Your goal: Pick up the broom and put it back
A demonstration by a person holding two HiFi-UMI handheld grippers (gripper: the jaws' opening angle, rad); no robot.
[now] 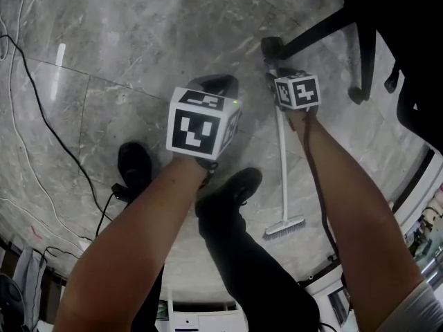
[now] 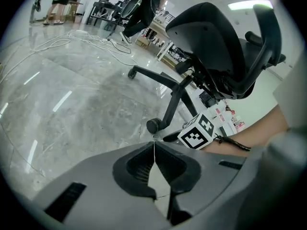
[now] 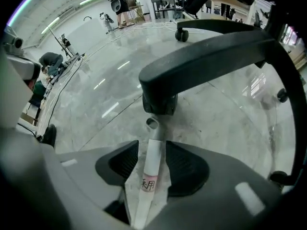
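Observation:
A white-handled broom (image 1: 282,164) lies on the grey marble floor, its brush head (image 1: 284,228) toward me and its handle tip close to a chair caster. My right gripper (image 1: 282,81) points steeply down over the handle's far end. In the right gripper view the handle (image 3: 146,183) runs between the jaws of my right gripper (image 3: 152,145), which stand open with a gap on each side; a pink label marks it. My left gripper (image 1: 216,85) hangs to the left of the broom, over bare floor. In its own view the left gripper (image 2: 154,147) is shut, its tips meeting on nothing.
A black office chair's star base (image 1: 325,30) reaches over the handle tip, one caster (image 3: 160,102) just beyond it. The chair seat (image 2: 216,56) fills the left gripper view. A person's black shoes (image 1: 232,189) stand beside the broom. Cables (image 1: 41,116) trail on the left.

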